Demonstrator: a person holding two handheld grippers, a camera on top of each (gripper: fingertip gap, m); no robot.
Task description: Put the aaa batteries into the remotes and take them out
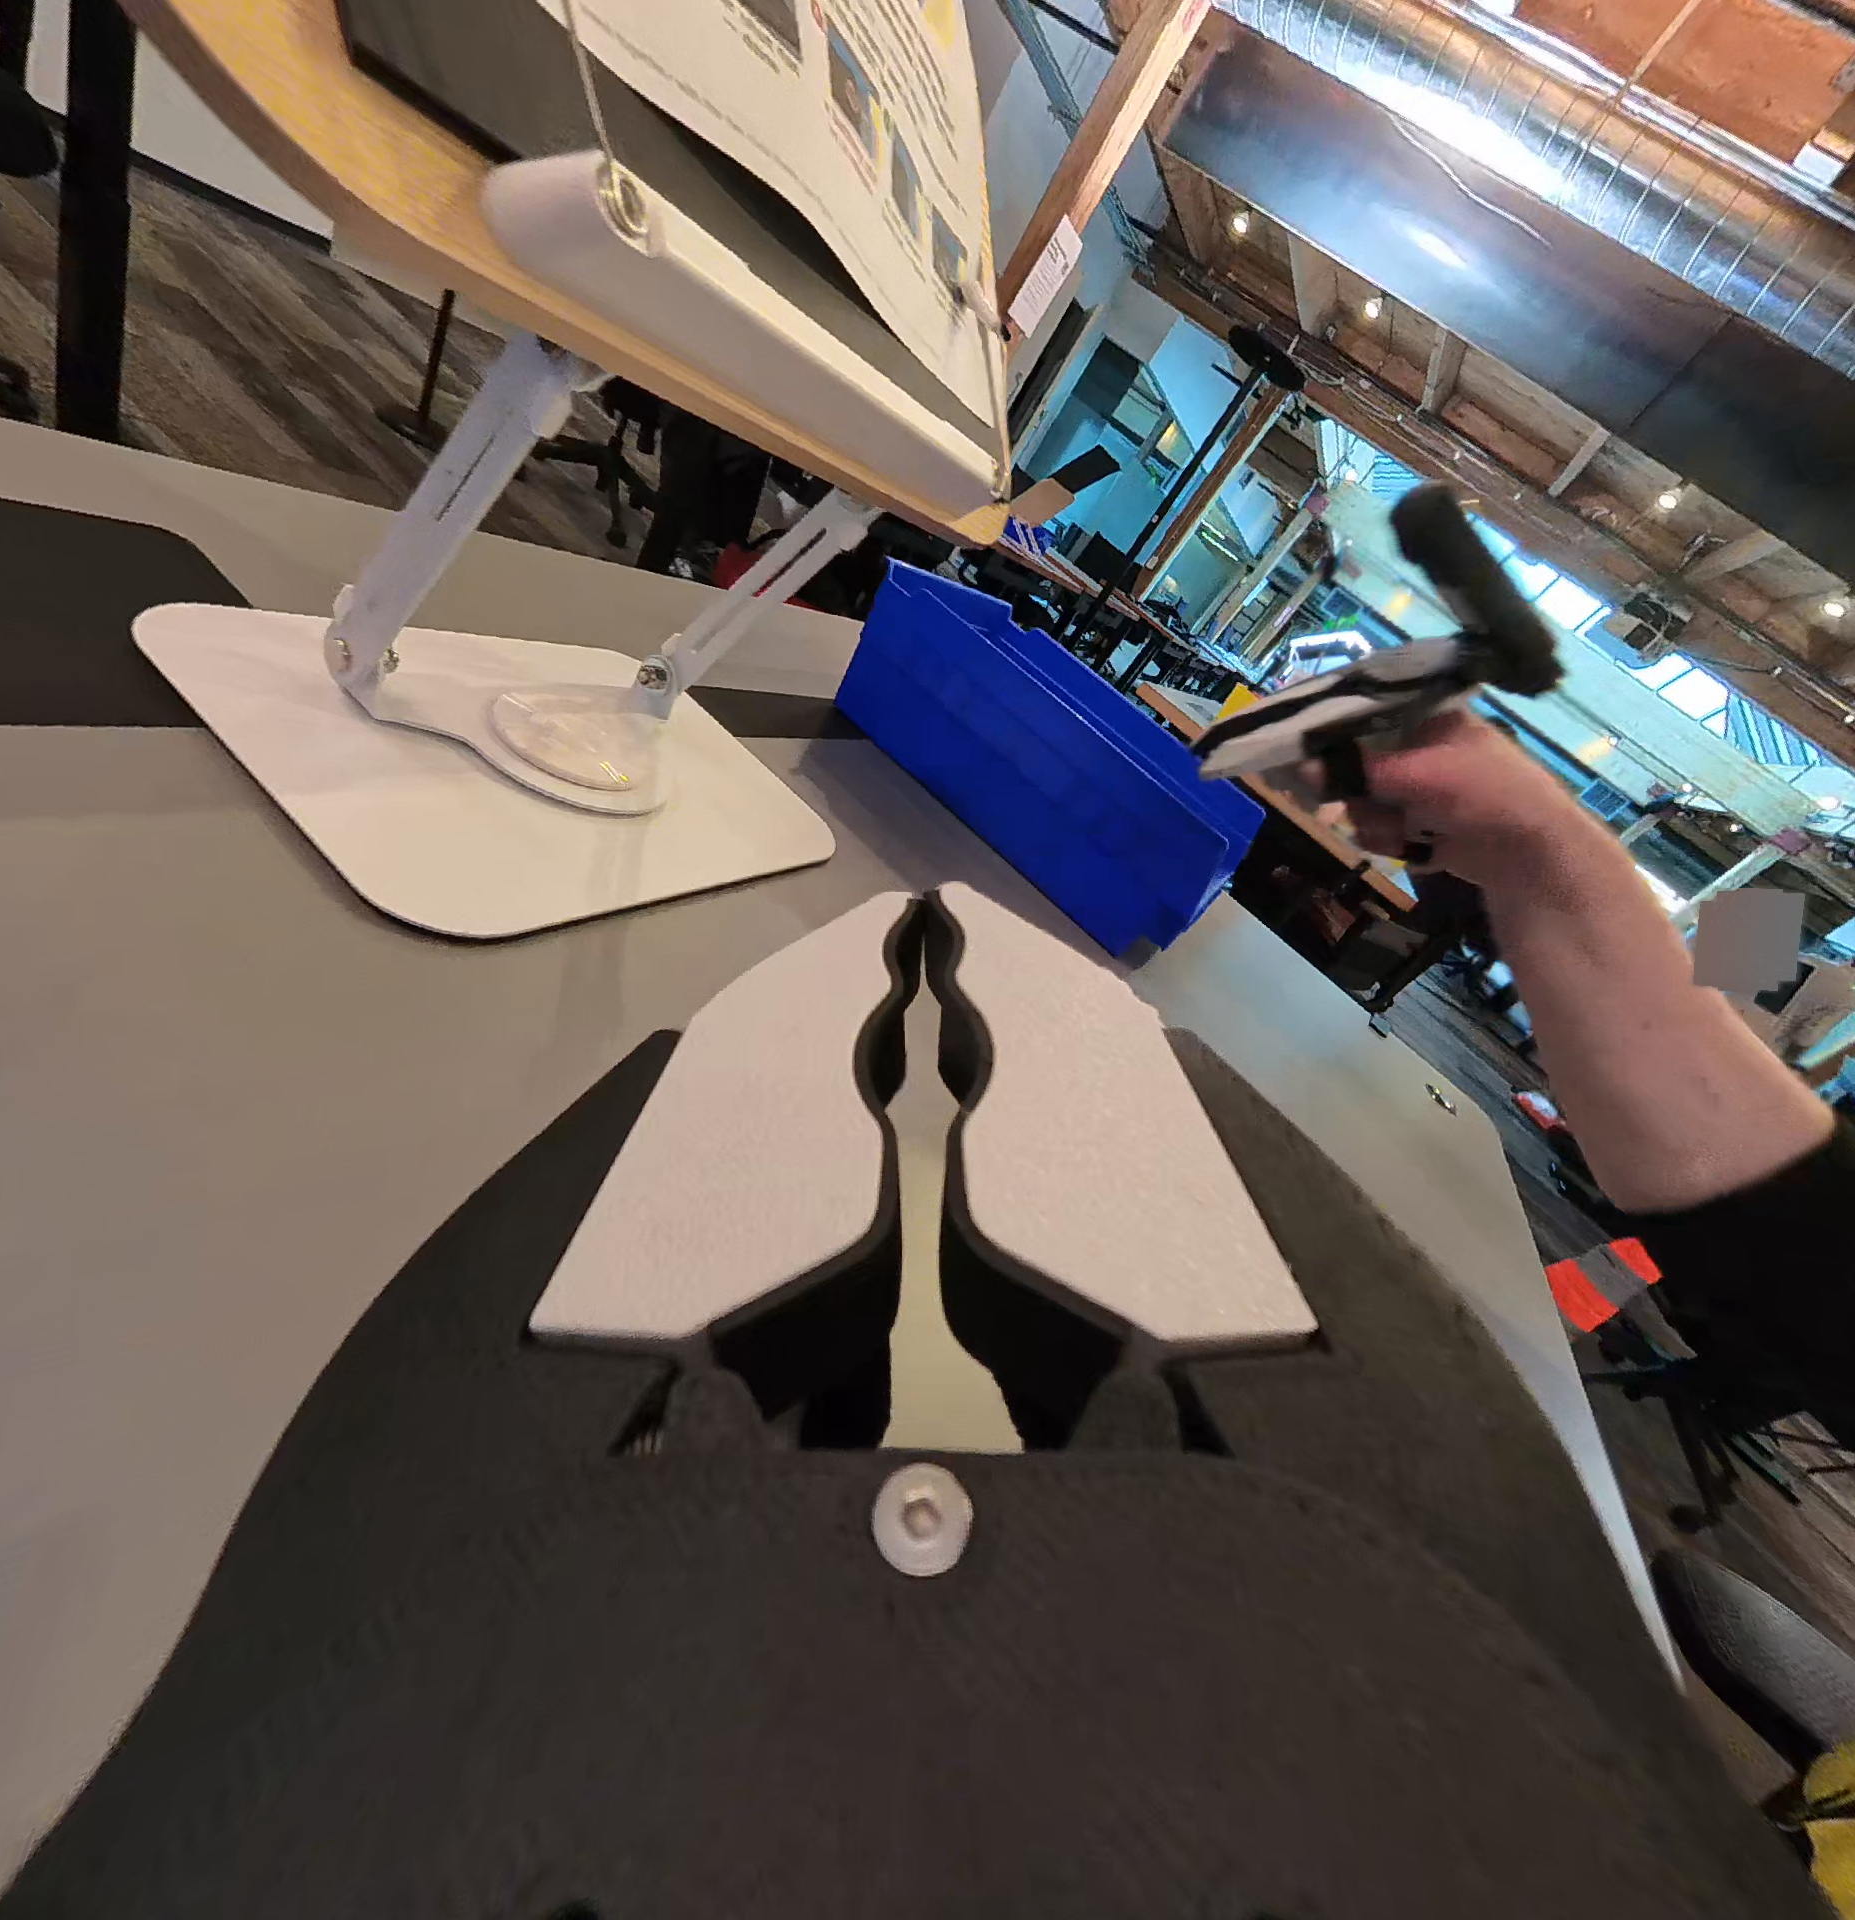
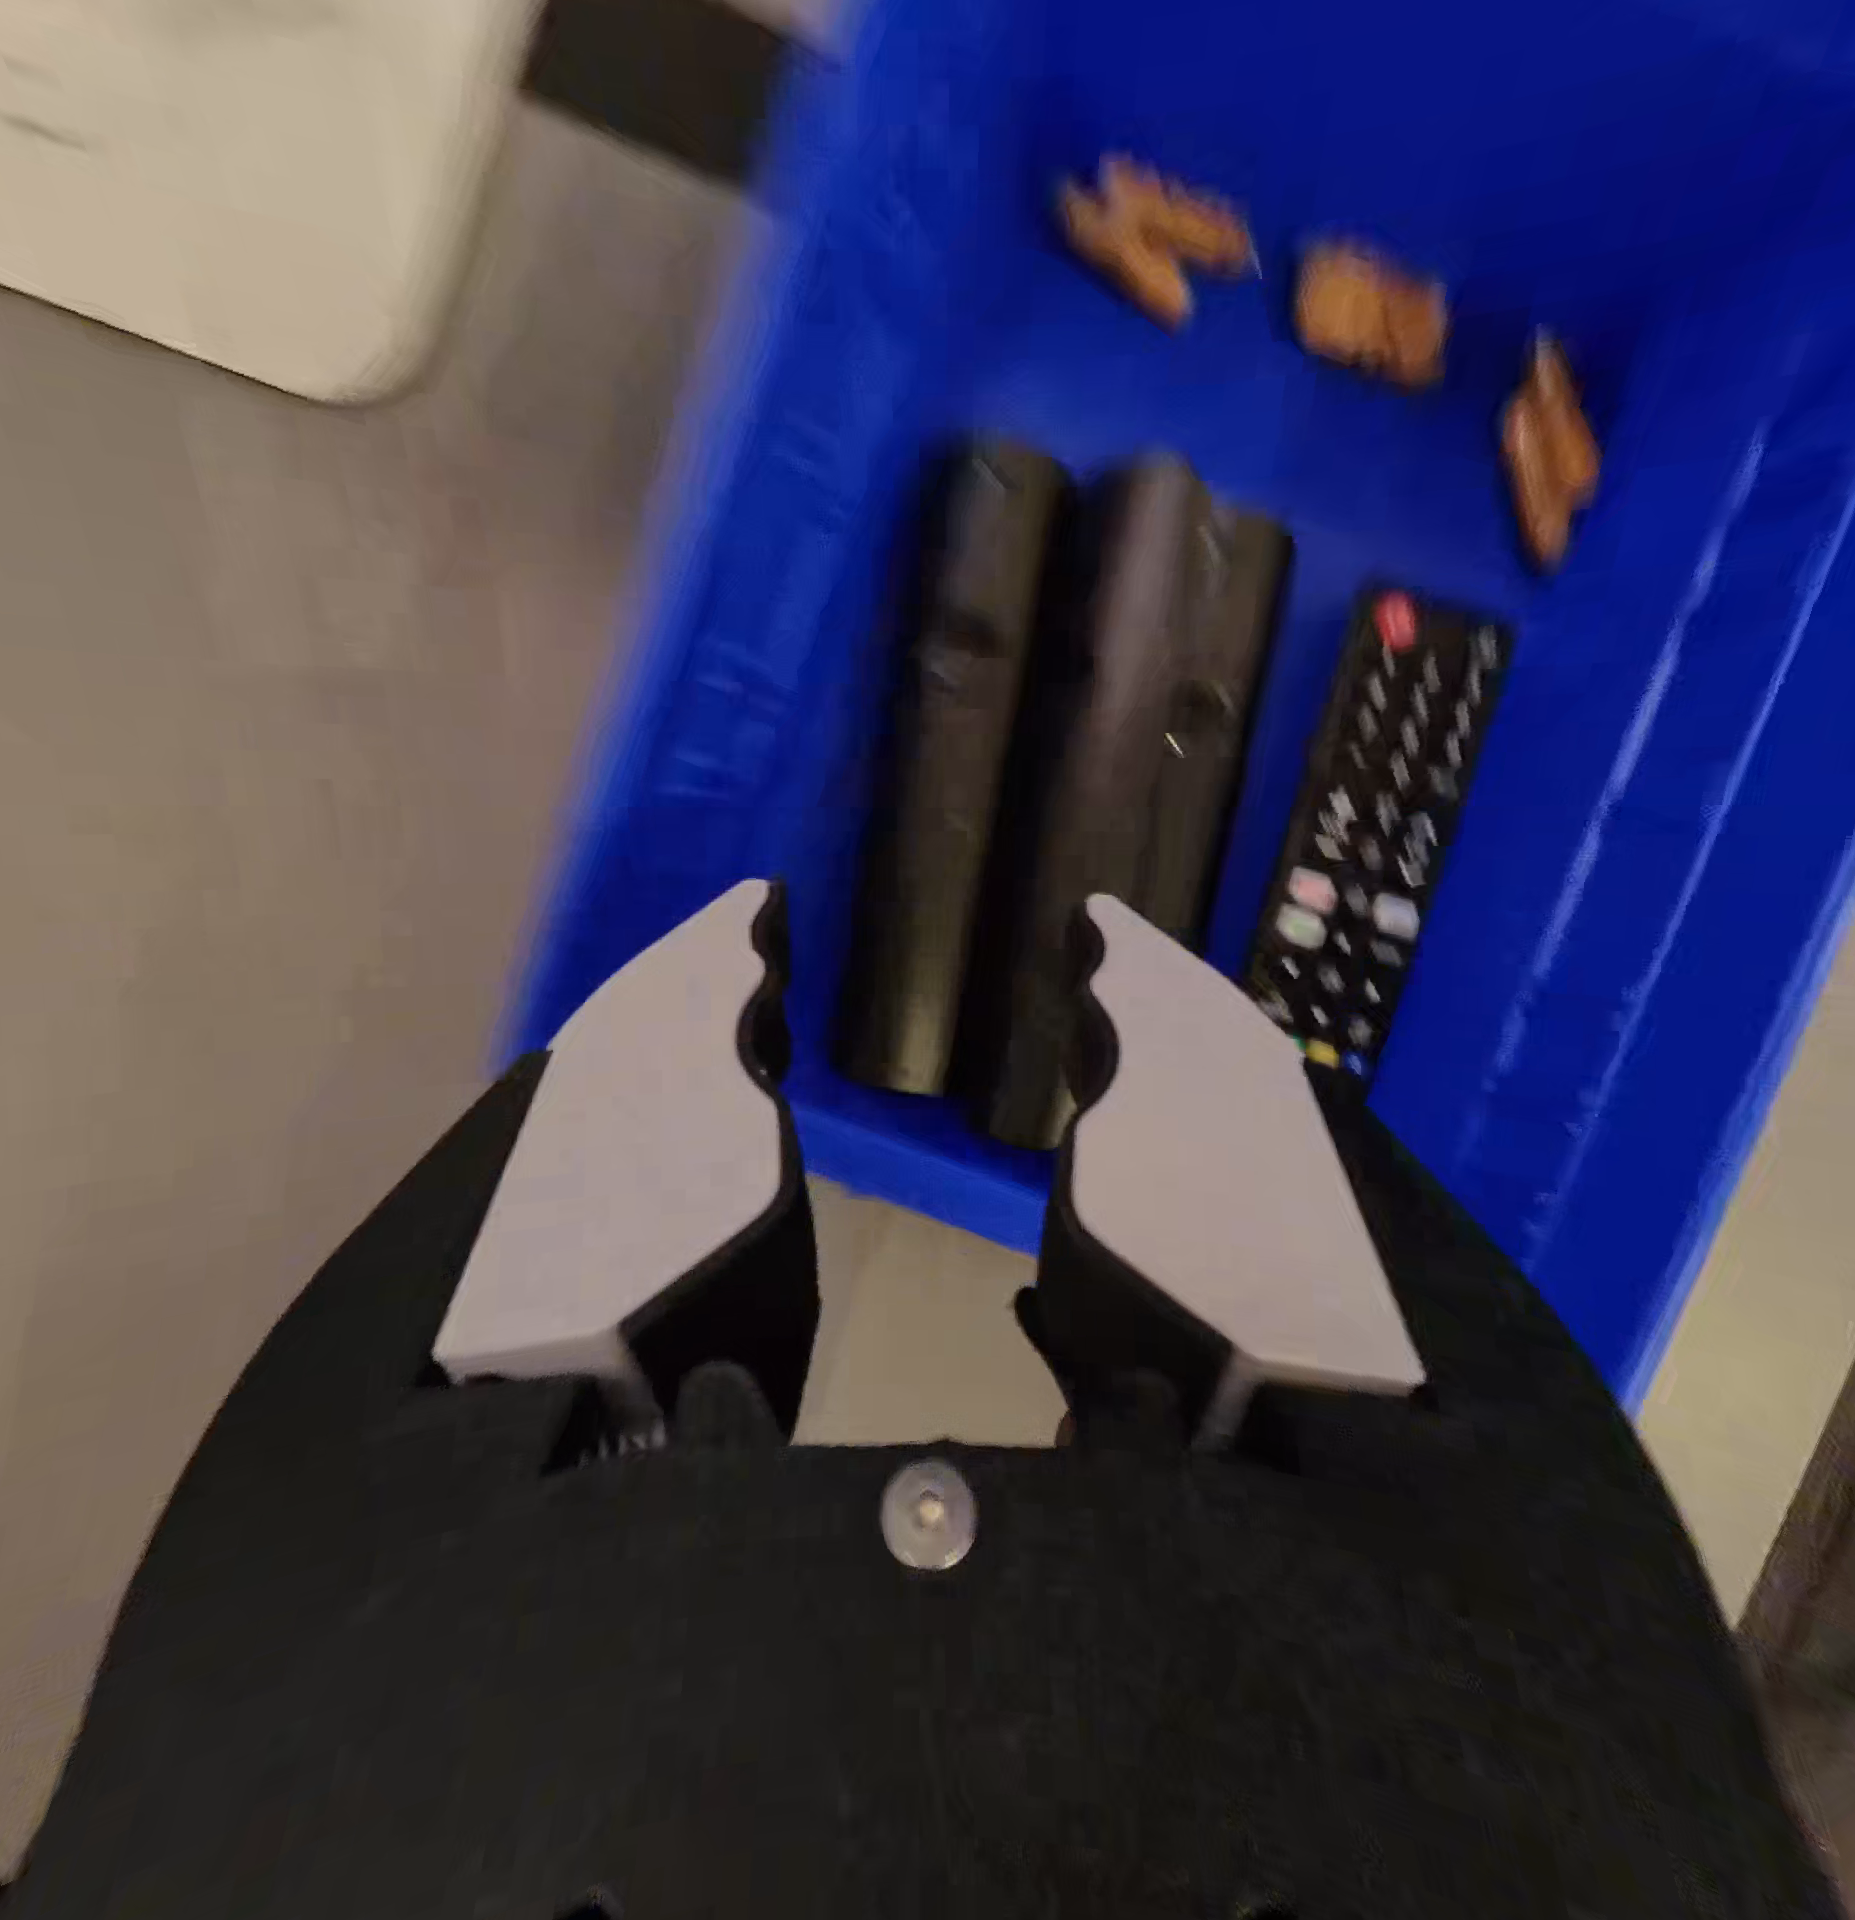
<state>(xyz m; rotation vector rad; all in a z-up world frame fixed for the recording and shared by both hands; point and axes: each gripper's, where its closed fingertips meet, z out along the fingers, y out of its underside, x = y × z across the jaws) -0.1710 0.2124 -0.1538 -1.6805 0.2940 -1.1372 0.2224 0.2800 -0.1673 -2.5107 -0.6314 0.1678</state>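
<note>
In the right wrist view a blue bin [image 2: 1681, 831] holds two black remotes lying back side up, a left one [image 2: 944, 769] and a right one [image 2: 1141, 790]. A third remote [image 2: 1390, 821] lies beside them with its buttons up. Several copper-coloured batteries [image 2: 1370, 312] lie blurred at the bin's far end. My right gripper [image 2: 928, 914] is open and empty, hovering above the near ends of the two black remotes. My left gripper [image 1: 928, 904] is shut and empty above the grey table [image 1: 227, 1039]. The blue bin [image 1: 1037, 758] shows beyond it. The right gripper [image 1: 1370, 696] is held above the bin.
A white stand [image 1: 466, 769] with a tilted wooden board and a printed sheet stands on the table left of the bin; its base corner [image 2: 175, 187] shows in the right wrist view. A dark mat [image 1: 61, 613] lies at the far left. The table edge [image 1: 1588, 1382] runs along the right. My hands' fingertips stand some 40 cm from each other.
</note>
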